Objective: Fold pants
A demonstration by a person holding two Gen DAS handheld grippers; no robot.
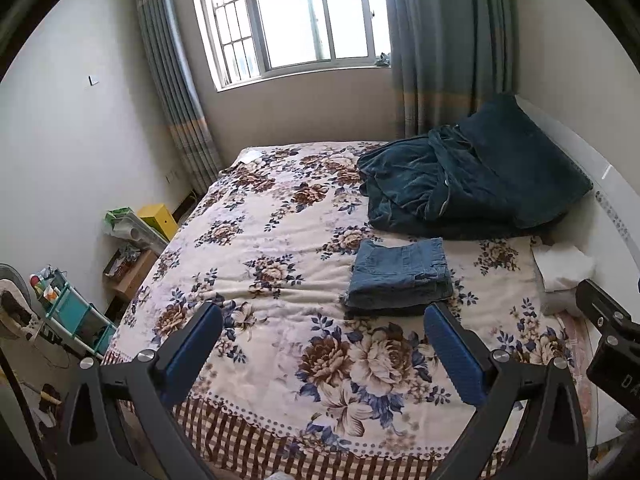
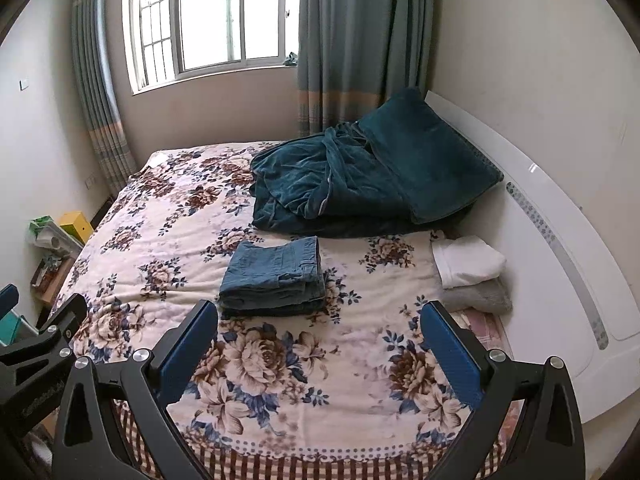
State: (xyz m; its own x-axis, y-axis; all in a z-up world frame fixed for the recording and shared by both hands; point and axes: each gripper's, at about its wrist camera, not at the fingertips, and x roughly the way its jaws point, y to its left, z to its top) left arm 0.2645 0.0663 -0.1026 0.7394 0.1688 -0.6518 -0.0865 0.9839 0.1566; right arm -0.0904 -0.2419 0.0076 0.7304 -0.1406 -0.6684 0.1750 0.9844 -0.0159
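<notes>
Blue denim pants (image 1: pixel 400 274) (image 2: pixel 274 278) lie folded into a compact rectangle on the floral bedspread (image 1: pixel 260 240) (image 2: pixel 160 240). My left gripper (image 1: pixel 324 316) hovers open above the near part of the bed, its blue pads wide apart and nothing between them; the pants sit just beyond its right finger. My right gripper (image 2: pixel 320 316) is also open and holds nothing, with the pants just past its left finger. Each gripper's black body shows at the edge of the other's view.
A dark teal blanket and pillow (image 1: pixel 472 176) (image 2: pixel 368 176) are heaped at the head of the bed. White and grey folded cloths (image 2: pixel 472 272) lie by the white headboard (image 2: pixel 560 240). Cluttered shelves and a teal cart (image 1: pixel 76 304) stand left of the bed.
</notes>
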